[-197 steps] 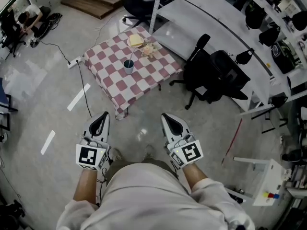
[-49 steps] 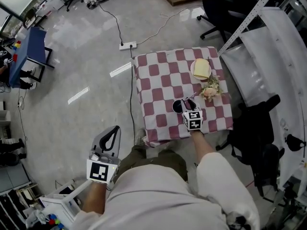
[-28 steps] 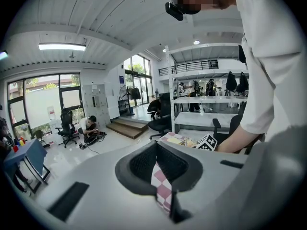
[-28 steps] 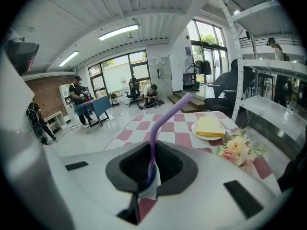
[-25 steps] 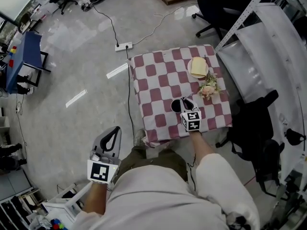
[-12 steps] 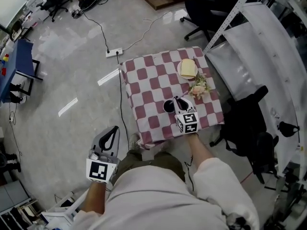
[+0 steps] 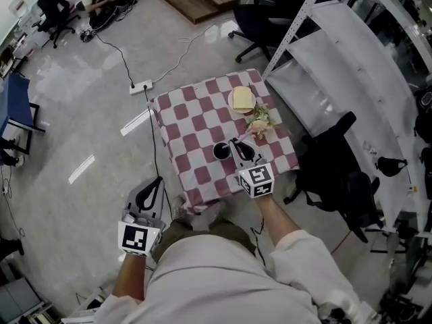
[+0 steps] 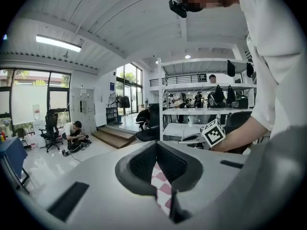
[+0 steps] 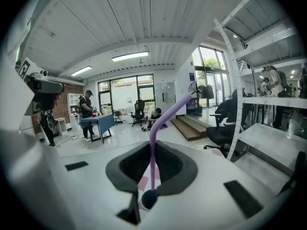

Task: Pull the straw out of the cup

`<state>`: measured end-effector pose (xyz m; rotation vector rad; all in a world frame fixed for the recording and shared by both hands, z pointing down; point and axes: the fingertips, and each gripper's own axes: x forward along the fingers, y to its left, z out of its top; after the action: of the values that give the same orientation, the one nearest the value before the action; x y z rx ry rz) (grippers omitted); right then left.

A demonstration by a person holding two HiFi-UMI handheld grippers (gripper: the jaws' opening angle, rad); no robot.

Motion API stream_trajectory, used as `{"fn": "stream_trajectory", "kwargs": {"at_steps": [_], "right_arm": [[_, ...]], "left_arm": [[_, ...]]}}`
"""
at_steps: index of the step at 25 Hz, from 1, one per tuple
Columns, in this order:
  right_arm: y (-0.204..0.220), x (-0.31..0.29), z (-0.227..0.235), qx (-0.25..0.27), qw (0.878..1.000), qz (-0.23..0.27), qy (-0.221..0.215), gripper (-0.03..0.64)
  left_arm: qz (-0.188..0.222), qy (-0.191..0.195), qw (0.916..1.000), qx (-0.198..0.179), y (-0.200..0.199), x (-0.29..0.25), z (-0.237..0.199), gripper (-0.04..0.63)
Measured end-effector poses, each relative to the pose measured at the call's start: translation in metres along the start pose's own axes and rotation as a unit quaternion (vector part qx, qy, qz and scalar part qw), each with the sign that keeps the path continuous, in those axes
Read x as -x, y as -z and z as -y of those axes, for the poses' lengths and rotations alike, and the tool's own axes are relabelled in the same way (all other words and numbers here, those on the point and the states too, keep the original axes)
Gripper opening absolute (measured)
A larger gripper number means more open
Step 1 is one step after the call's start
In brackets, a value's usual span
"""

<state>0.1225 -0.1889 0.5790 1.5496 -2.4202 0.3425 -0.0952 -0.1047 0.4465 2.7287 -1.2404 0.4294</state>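
Note:
A dark cup (image 7: pixel 221 151) stands on the red-and-white checkered table (image 7: pixel 183 123). My right gripper (image 7: pixel 236 142) hovers just right of it, above the cloth. In the right gripper view the jaws (image 9: pixel 151 143) are shut on a purple bent straw (image 9: pixel 168 113). It runs down between them toward the cup (image 9: pixel 147 199) far below. I cannot tell if the straw's lower end is still inside the cup. My left gripper (image 7: pixel 156 180) hangs low off the table's near left corner, shut and empty (image 8: pixel 156 145).
A plate with a yellow slab (image 7: pixel 241 100) and a small flower bunch (image 7: pixel 258 123) sit on the table's far right. A black office chair (image 7: pixel 331 174) and white shelving (image 7: pixel 337 46) stand to the right. A power strip (image 7: pixel 140 86) and cable lie on the floor.
My right gripper has risen straight up from the cup with the straw in it. The left gripper has barely shifted. The head view has swung, so the table sits further left.

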Motion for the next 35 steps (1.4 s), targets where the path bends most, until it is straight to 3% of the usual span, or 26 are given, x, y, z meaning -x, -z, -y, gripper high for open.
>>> {"fn": "stream_trajectory", "kwargs": {"at_steps": [19, 35], "right_arm": [[-0.094, 0.102, -0.027, 0.018, 0.996, 0.087, 0.023, 0.037], [-0.133, 0.164, -0.055, 0.02, 0.991, 0.13, 0.033, 0.035]], "left_arm": [[0.048, 0.076, 0.9959, -0.017, -0.019, -0.013, 0.032, 0.003], [0.069, 0.114, 0.9907, -0.03, -0.031, -0.016, 0.048, 0.003]]}}
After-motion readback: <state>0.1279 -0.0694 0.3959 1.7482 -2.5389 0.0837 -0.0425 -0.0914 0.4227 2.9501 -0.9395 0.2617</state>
